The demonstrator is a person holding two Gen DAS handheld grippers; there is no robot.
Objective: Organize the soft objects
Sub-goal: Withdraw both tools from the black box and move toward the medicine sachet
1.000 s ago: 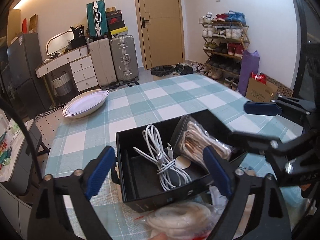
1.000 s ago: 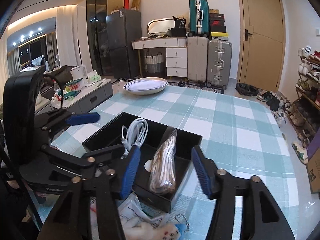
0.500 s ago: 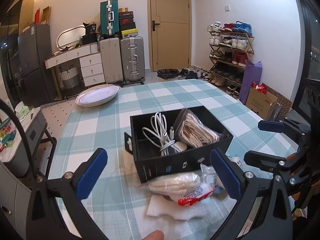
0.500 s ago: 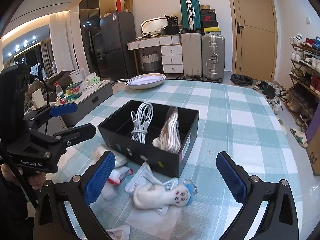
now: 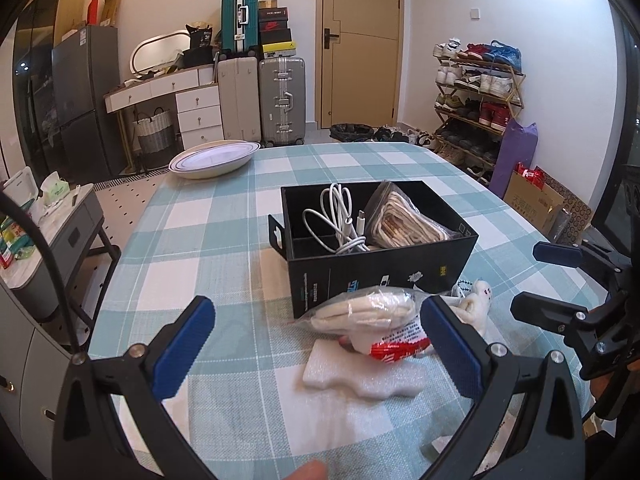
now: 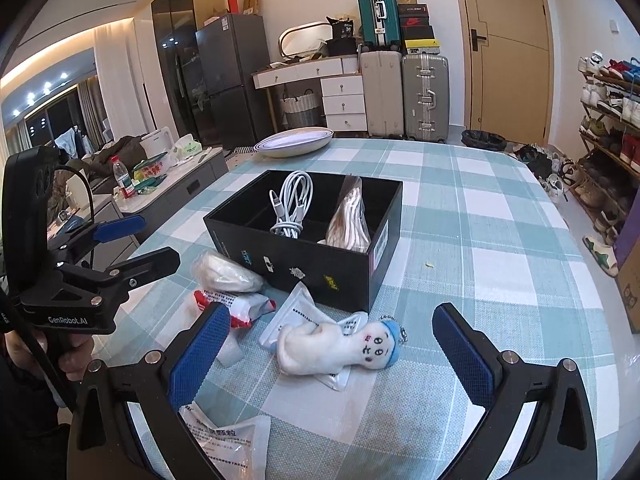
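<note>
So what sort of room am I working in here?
Most likely the entry or dining area of a home: a table with a checked cloth, a shoe rack by the door, and suitcases against the wall.

Left tongs (image 5: 316,350) spread wide, nothing between the pads; a bagged bundle (image 5: 366,310) and foam piece (image 5: 360,376) lie directly ahead, the black box (image 5: 376,236) beyond them. Left of these, the surface (image 5: 208,256) is bare up to the plate (image 5: 214,157). Right tongs (image 6: 330,354) likewise spread; a plush toy (image 6: 340,350) on packets blocks the gap ahead. Right of it, open cloth.
</note>
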